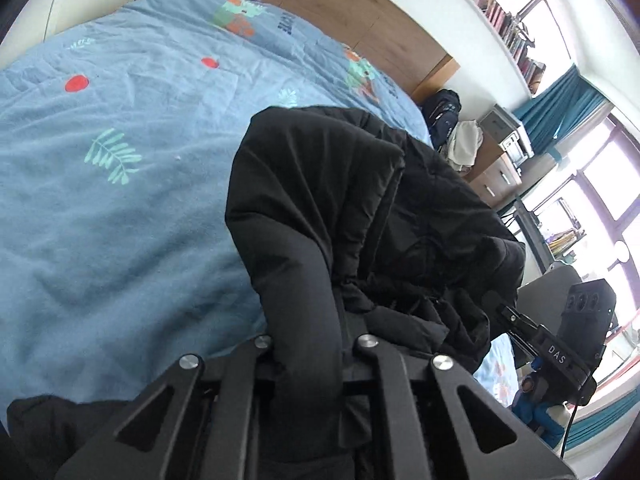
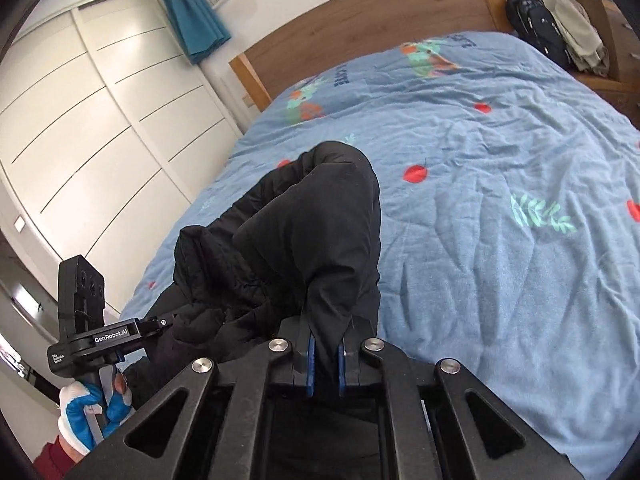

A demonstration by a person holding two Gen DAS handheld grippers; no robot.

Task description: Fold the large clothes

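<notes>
A large black padded jacket [image 1: 352, 200] hangs bunched above the blue bed. My left gripper [image 1: 312, 344] is shut on a thick fold of it; the cloth covers its fingertips. In the right wrist view the jacket [image 2: 304, 232] rises in a lump in front of my right gripper [image 2: 325, 340], which is shut on a pinch of black fabric between its blue pads [image 2: 310, 356]. The right gripper also shows in the left wrist view [image 1: 500, 312], gripping the jacket's far side. The left gripper shows in the right wrist view [image 2: 168, 322], held by a gloved hand.
The blue quilt [image 1: 120, 200] with red dots and leaf prints covers the bed [image 2: 500, 220]. A wooden headboard [image 2: 360, 28] stands at the back. White wardrobe doors [image 2: 80, 120] are on one side; a dark backpack [image 1: 444, 116] and drawers [image 1: 496, 176] on the other.
</notes>
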